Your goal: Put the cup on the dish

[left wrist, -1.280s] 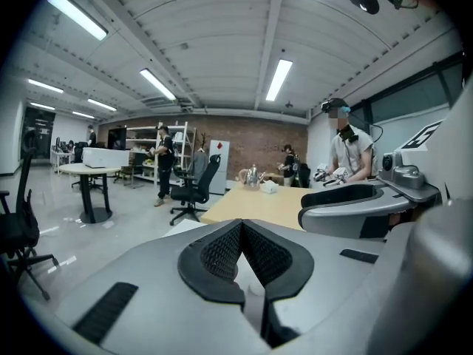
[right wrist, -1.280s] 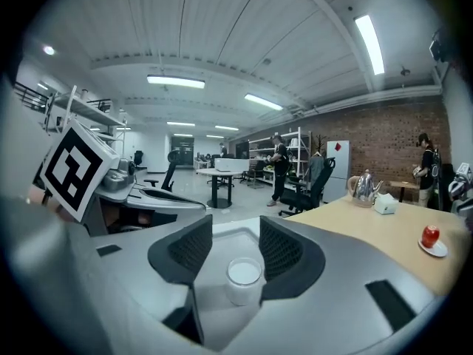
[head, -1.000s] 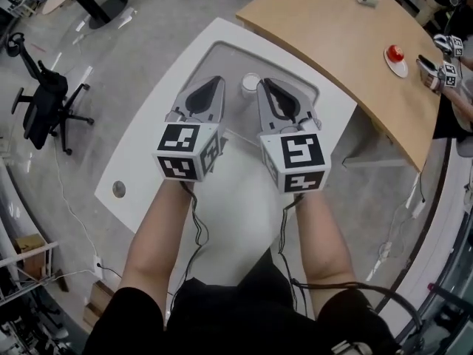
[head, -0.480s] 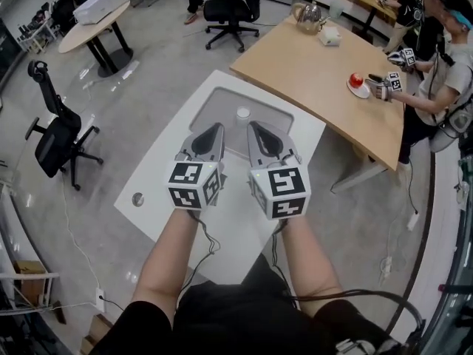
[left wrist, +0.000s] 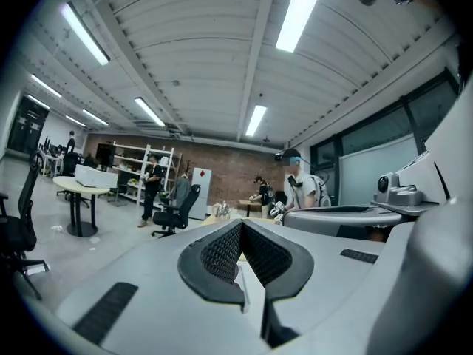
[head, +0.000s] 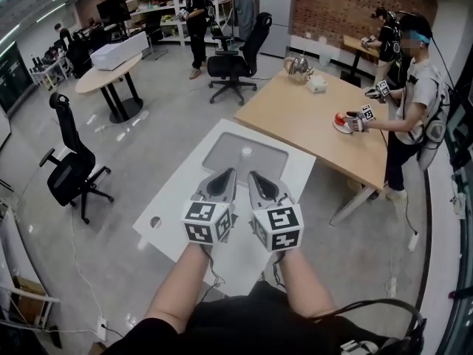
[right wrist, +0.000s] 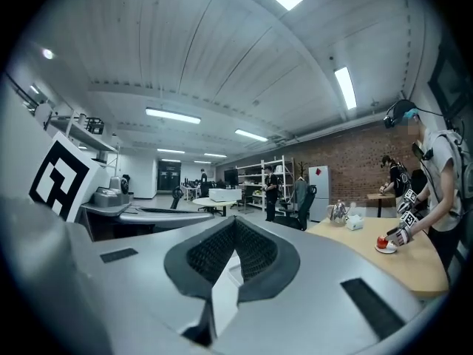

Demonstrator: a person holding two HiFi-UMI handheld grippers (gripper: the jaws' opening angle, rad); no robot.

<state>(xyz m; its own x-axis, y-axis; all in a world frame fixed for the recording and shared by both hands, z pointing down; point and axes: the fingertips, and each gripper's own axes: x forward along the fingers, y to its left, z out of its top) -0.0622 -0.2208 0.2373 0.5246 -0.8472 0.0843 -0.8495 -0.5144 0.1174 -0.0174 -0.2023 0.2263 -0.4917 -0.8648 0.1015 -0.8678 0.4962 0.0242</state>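
The left hand-held gripper (head: 230, 173) and right hand-held gripper (head: 252, 174) are both closed and empty, well short of the cup (head: 246, 151) standing on the worktop's (head: 174, 209) grey mat (head: 222, 154); risk: approaching with jaws unopened would topple it, and no dish can be made out.

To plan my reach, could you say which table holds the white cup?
The white table at centre, not the wooden one; the cup stands on its grey mat.

Limits of the head view
Cup (head: 246, 151) too small to show its base — forearms (head: 179, 291) cut off at lower edge.
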